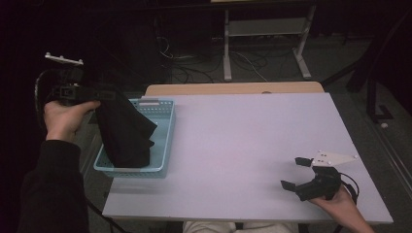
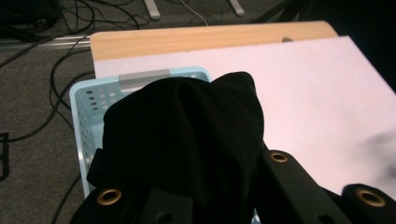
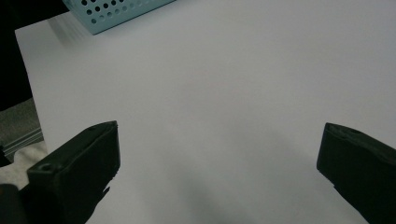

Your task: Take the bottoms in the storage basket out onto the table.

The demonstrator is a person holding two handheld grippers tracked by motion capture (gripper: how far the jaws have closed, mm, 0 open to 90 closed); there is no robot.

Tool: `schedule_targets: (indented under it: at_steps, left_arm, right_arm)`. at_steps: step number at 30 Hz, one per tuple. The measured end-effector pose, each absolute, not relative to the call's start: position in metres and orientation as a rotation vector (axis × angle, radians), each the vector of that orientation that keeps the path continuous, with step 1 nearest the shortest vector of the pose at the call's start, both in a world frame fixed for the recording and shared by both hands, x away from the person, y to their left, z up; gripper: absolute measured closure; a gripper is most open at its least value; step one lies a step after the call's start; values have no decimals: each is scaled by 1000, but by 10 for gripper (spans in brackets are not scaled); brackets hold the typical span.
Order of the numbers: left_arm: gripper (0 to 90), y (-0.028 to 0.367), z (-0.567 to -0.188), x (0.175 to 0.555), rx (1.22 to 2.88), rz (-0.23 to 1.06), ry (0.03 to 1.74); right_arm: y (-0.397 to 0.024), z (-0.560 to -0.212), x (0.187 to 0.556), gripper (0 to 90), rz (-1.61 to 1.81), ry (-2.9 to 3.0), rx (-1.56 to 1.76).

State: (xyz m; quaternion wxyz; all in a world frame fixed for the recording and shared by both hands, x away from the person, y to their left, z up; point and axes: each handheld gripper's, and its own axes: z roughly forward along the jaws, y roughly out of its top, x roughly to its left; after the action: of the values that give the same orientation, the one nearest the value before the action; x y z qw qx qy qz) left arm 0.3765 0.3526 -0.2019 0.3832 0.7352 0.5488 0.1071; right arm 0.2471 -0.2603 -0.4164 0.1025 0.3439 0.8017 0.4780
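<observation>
Black cloth garment (image 1: 125, 131) hangs from my left gripper (image 1: 99, 93), clamped on its top, lower folds in the light blue perforated plastic basket (image 1: 164, 138) at the table's left edge. Risks: hem snags the rim and drags the basket off; thin pinch slips. Right gripper (image 1: 297, 172) rests released, near right.

We cannot see inside the light-blue perforated plastic basket (image 2: 88, 100); the black crumpled cloth (image 2: 187, 135) covers its floor.
</observation>
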Motion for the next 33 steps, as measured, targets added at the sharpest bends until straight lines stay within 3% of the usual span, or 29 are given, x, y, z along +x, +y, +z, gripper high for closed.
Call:
schedule_targets:
  at_steps: [33]
  left_arm:
    - [803, 317, -138, 386, 1891, 346, 1303]
  right_arm:
    - [-260, -416, 247, 0, 1411, 2368, 1010]
